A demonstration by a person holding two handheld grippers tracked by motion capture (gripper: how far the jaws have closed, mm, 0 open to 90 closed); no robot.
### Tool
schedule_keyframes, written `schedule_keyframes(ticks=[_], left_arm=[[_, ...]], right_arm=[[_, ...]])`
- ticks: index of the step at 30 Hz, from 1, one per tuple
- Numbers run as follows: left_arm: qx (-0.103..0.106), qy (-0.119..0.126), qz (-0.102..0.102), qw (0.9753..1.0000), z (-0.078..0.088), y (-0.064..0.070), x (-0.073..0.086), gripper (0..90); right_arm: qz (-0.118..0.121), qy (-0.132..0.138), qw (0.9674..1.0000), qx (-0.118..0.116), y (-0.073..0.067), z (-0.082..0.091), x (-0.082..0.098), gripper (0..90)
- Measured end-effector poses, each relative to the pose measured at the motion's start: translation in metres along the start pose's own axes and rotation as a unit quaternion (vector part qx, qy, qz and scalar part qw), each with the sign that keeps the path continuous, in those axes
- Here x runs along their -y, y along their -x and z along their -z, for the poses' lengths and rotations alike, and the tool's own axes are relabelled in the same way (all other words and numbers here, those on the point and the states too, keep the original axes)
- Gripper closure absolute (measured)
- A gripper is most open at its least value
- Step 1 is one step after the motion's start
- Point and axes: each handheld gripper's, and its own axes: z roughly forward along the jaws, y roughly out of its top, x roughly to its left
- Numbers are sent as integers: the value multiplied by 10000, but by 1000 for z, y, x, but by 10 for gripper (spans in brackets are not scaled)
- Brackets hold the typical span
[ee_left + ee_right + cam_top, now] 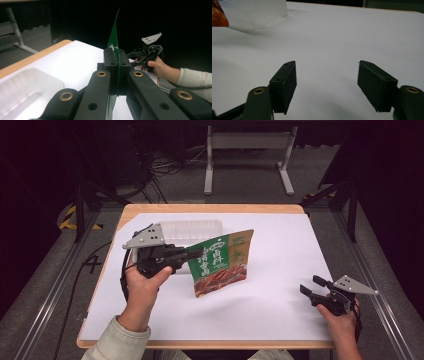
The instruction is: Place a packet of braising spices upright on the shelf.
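Left gripper (196, 254): centre-left of the high view, held in the person's left hand (146, 282), forearm rising from the bottom edge in a pale sleeve (117, 340). Points toward frame right. Jaws pressed together on the left edge of the snack pouch (221, 262); in the left gripper view the pads pinch the pouch's thin green edge (115, 47) at frame centre.

Snack pouch: green with white lettering above, orange-red picture below. Stands near the middle of the high view, upright and slightly tilted, lower corner at or just above the white table cover (280, 270); contact cannot be told.

Clear plastic tray (192, 229): upper centre-left of the high view, behind the left gripper; lower left of the left gripper view (22, 92).

Right gripper (311, 287): lower right of the high view, in the right hand (342, 320), low over the cover, pointing toward frame left. Jaws spread, nothing between them; the right gripper view shows bare white surface between the pads (284, 86).
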Motion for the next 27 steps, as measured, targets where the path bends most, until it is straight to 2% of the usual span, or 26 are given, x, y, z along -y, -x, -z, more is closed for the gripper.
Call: schedule_keyframes(ticks=[6,13,21,27], left_arm=[[-262,-9,14,9997,17,-10,-5,900],[-476,76,167,9987,32,-25,-12,899],[-864,135,229,9959,45,-41,-25,900],[-1076,130,343,9935,50,-52,-33,900]], right_arm=[[-59,31,10000,-7,1,0,1,309],[-37,8,10000,-5,1,0,0,306],[-42,50,10000,5,1,1,0,302],[-42,42,10000,4,1,0,0,302]])
